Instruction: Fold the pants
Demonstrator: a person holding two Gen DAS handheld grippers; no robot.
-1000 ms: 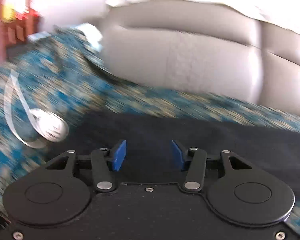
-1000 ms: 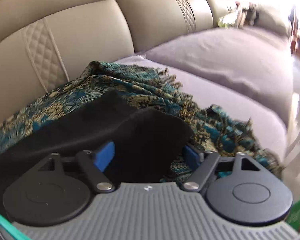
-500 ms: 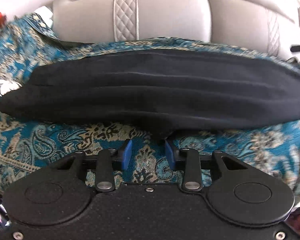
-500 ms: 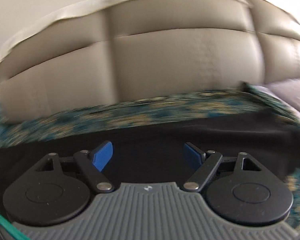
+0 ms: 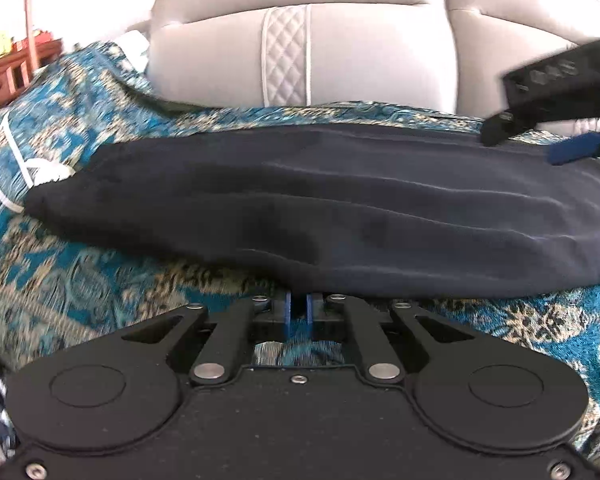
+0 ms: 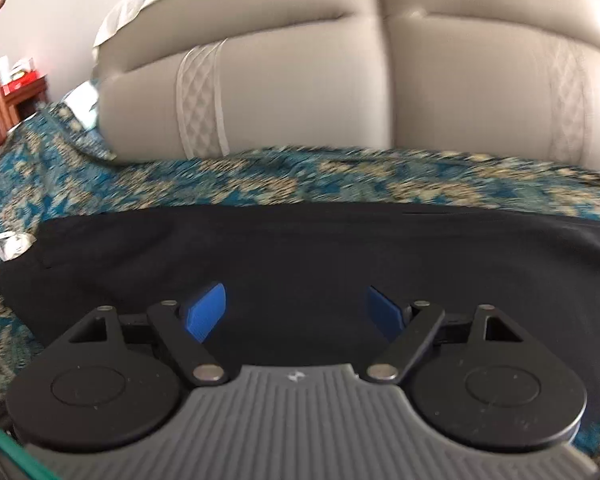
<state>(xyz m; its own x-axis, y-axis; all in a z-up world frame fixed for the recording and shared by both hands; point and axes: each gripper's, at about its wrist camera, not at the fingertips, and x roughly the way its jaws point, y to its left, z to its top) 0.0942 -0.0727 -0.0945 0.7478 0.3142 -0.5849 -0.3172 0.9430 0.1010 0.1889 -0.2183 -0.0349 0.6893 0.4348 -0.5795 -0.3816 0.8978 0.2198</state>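
Jaws on the left gripper (image 5: 298,312) are pinched nearly together on the near edge of the black pants (image 5: 340,208); right gripper (image 6: 296,312) hangs wide apart over them, on the patterned blue throw (image 5: 100,280).

One pair of black pants (image 5: 340,208), one patterned blue throw (image 5: 80,272), one sofa (image 5: 228,56), two grippers: left gripper (image 5: 298,312), right gripper (image 6: 296,312).

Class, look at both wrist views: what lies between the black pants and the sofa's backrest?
A strip of the blue-and-gold patterned throw separates the black pants from the beige backrest; both views show it.
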